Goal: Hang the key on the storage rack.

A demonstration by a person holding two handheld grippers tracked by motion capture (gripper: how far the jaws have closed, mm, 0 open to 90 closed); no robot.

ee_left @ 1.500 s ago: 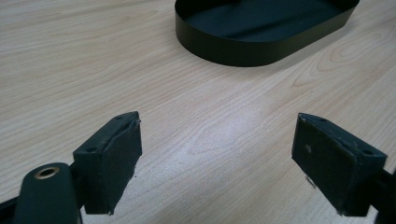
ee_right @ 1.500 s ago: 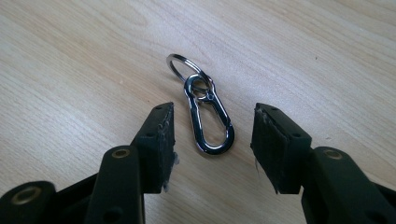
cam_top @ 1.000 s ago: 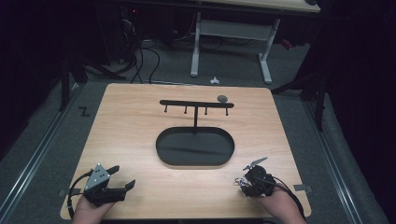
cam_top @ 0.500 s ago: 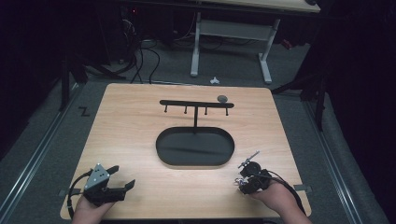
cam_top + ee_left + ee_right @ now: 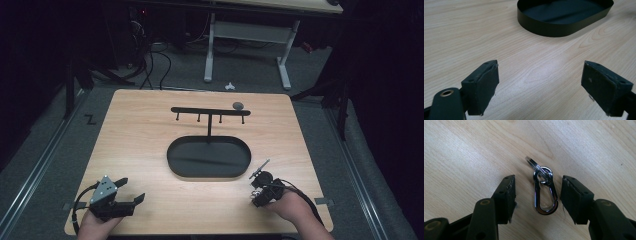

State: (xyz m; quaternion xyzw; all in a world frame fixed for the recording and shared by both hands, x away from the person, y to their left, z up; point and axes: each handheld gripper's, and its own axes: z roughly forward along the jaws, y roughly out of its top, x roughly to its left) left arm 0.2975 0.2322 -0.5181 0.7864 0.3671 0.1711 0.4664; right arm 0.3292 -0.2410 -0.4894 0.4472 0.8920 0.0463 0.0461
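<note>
Counter (image 5: 150, 130): I see the wooden top carrying everything; nothing on it has shifted in the last second.
Tray (image 5: 208, 158): black oval dish at the centre, nothing visible in it, with the hook rack (image 5: 210, 111) standing at its far rim.
Left claw (image 5: 131, 191): mine rests at the near left corner, jaws wide apart over bare wood, holding nothing, unmoved.
Right claw (image 5: 537, 197): here is the change. Its jaws have just been opening, and the hand has slid a little toward the tray; the pads now stand clear on both sides.
Clip (image 5: 545, 195): the silver carabiner with its ring lies flat on the counter between those jaws, touching neither pad.
Meaning: I judge this a release or a re-grip; the clip is not yet on a hook.
</note>
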